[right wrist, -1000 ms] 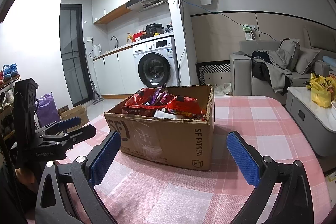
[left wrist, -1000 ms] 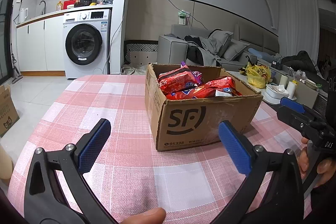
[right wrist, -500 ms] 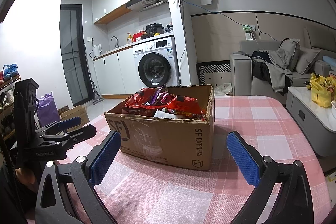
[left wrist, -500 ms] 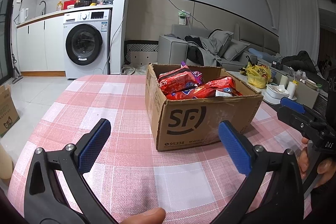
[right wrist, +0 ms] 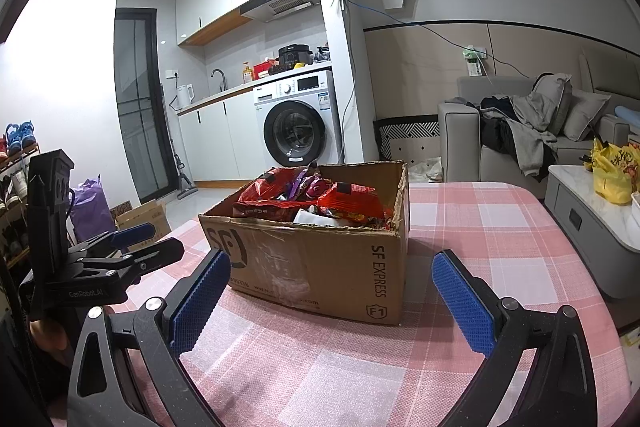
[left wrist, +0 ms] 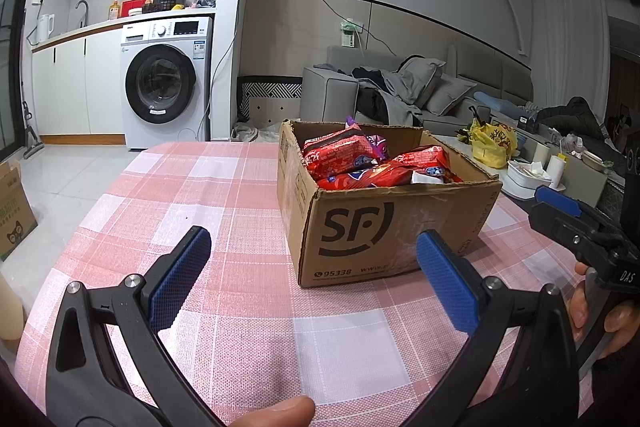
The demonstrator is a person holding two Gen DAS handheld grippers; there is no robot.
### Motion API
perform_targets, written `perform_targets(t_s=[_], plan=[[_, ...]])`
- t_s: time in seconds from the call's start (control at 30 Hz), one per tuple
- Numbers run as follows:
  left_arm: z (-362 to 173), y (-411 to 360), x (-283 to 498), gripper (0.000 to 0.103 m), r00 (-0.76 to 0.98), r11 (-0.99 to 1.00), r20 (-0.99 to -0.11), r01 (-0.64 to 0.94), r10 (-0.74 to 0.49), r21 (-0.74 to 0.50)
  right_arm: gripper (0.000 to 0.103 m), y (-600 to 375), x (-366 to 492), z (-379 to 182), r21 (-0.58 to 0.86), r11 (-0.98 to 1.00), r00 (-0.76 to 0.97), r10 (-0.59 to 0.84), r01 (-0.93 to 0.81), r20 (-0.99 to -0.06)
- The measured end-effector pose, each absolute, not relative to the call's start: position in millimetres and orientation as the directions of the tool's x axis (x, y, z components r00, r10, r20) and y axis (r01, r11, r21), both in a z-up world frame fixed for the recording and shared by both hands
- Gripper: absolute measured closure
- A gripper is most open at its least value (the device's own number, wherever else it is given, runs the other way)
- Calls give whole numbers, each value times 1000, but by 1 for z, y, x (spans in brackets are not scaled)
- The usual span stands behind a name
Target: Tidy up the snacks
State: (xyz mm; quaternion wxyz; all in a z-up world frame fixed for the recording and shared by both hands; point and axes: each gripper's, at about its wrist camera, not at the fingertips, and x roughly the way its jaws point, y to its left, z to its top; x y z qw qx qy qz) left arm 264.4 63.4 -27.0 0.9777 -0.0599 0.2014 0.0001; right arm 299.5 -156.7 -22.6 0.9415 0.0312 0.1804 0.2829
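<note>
- Both claws are spread wide and grip nothing: the left claw (left wrist: 312,275) hovers low over the bench (left wrist: 224,187) with the box (left wrist: 384,227) at about 1 o'clock from it; the right claw (right wrist: 332,303) hovers on the other side with the box dead ahead at 12 o'clock.
- In the right view the left claw shows side-on at 9 o'clock, apart from the box; in the left view the right claw shows at 3 o'clock, also apart from it.
- The box sits on the pink checked cloth, toward the far half of the bench, flaps cut away and top open.
- The snacks (left wrist: 360,159) lie heaped inside: glossy red packets, crinkled and puffed, with a purple packet (right wrist: 298,183) poking up at the back and a white item (right wrist: 310,217) half buried near the front wall. They rise slightly above the rim.
- Risks, as I judge them:
  - The foil packets look slick and air-filled, so a pinch on the belly could slip or burst one; a seam edge seems the safer hold.
  - Packets overlap, so lifting one may drag a neighbour over the rim onto the bench.
  - The box looks light; a claw catching its wall could shove it across the cloth.
  - With both claws reaching into one opening, they could collide.
</note>
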Motion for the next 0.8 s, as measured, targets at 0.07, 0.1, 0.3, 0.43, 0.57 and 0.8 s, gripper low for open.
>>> perform_targets(t_s=[0.07, 0.1, 0.3, 0.43, 0.57, 0.8], plan=[[-27, 63, 264, 1, 919, 993, -394, -25, -24, -118, 0, -156, 300, -23, 161, 838, 775, 544, -521, -321], [-27, 63, 264, 1, 919, 993, -394, -25, -24, -118, 0, -157, 300, -23, 162, 838, 775, 544, -521, -322], [-27, 63, 264, 1, 919, 993, -394, -25, -23, -118, 0, -157, 299, -23, 161, 838, 775, 544, -522, -322], [-27, 63, 264, 1, 919, 993, -393, -25, -24, -117, 0, -156, 299, -23, 160, 836, 773, 547, -525, -322], [-27, 63, 264, 1, 919, 993, -393, -25, -24, -118, 0, -156, 299, -23, 161, 836, 773, 547, -524, -321], [-26, 64, 263, 1, 921, 992, -388, -30, -20, -123, 0, -155, 299, -24, 159, 835, 772, 548, -527, -322]])
